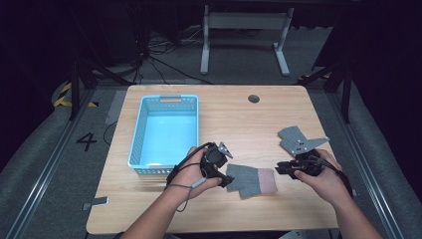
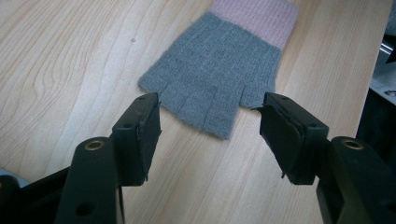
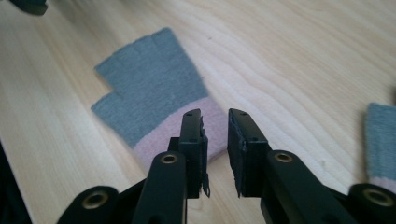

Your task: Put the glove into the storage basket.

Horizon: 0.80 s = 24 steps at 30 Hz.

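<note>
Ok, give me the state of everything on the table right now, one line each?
Grey glove: flat on the table, pink cuff toward the right gripper, not held.
Second glove: lies apart, partly out of frame.
Blue basket: upright; contents hard to tell.
Left gripper: open, at the glove's finger end.
Right gripper: slightly open, nothing between its jaws.

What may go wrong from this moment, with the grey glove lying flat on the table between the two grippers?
1. The glove lies flat on the table, so the open left gripper at its finger end may slide over the thin knit and pinch nothing.
2. The right gripper, jaws slightly apart above the pink cuff, holds nothing, so a pull from the left may drag the glove.
</note>
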Tool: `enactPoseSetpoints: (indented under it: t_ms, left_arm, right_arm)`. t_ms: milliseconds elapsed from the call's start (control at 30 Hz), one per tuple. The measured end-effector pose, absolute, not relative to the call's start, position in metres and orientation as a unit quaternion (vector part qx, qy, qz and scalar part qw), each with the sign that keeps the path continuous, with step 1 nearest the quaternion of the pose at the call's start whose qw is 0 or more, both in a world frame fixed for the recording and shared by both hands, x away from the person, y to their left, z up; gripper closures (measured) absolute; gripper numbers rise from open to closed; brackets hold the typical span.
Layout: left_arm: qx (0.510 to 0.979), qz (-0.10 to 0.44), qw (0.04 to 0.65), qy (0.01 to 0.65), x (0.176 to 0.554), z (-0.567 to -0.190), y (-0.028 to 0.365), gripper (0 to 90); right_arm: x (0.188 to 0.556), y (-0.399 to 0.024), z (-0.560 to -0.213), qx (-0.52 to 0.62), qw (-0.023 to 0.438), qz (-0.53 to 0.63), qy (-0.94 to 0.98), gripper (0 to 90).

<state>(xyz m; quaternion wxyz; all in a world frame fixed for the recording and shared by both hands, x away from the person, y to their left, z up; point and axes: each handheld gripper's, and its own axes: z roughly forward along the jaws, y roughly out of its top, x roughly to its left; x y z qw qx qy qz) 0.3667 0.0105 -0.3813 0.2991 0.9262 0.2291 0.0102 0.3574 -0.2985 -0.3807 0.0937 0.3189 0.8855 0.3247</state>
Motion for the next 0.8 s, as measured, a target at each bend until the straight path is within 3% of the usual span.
enactPoseSetpoints:
  t_ms: [600, 800]
  left_arm:
    - [0.922, 0.013, 0.300, 0.244, 0.362, -0.381, 0.020, 38.1]
    - [0.921, 0.014, 0.298, 0.249, 0.359, -0.383, 0.026, 37.4]
  right_arm:
    - [0.384, -0.353, -0.378, 0.420, 0.143, 0.347, 0.826, 63.2]
    - [0.399, -0.368, -0.387, 0.446, 0.167, 0.342, 0.810, 53.6]
